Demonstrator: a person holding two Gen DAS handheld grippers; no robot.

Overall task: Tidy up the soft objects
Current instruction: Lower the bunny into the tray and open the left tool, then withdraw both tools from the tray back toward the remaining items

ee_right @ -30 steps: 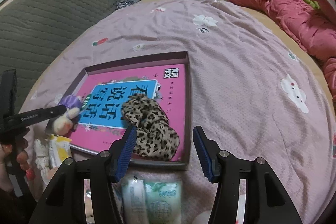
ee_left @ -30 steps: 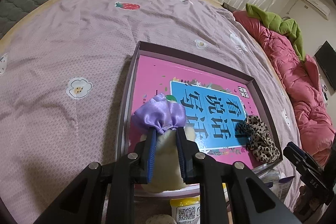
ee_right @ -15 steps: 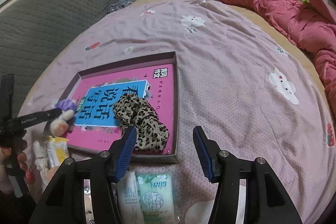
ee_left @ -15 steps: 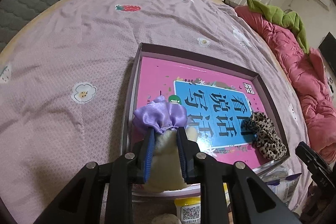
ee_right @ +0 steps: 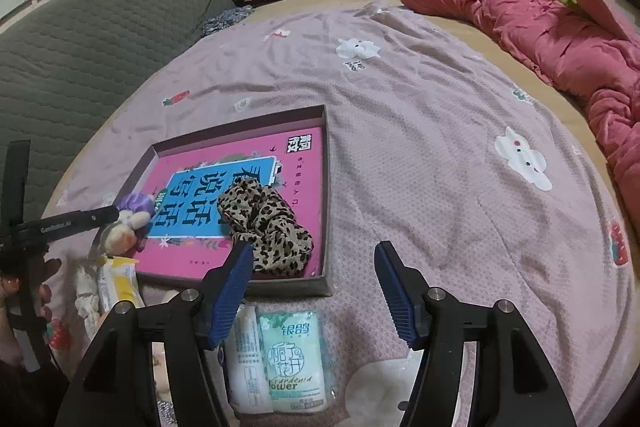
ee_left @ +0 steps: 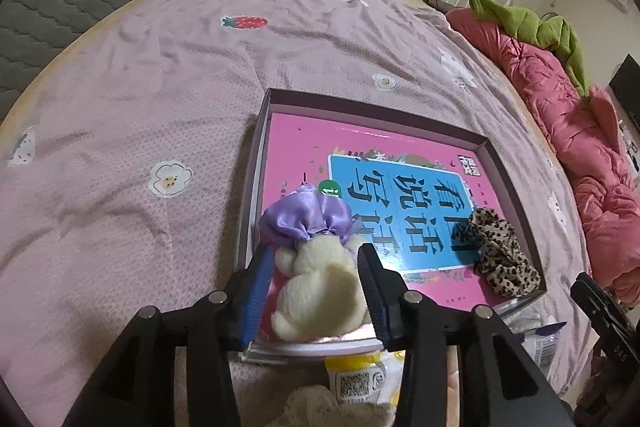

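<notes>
Low in the left wrist view, the left gripper (ee_left: 314, 285) is letting go: its jaws are opening, and the plush toy (ee_left: 320, 291) sits loose between them, at the near left corner of the shallow box (ee_left: 376, 107). So the placing step looks nearly done; the next move likely calls for backing out without snagging the toy's shiny purple satin bow (ee_left: 306, 217). The toy is cream, fuzzy and rounded. A crumpled leopard-print scrunchie (ee_right: 266, 223) lies at the box's near right corner on a glossy pink book cover (ee_right: 296, 171). The right gripper (ee_right: 314, 287) hangs with fingers spreading, empty, above soft tissue packs (ee_right: 296, 355) at the bottom of its view.
</notes>
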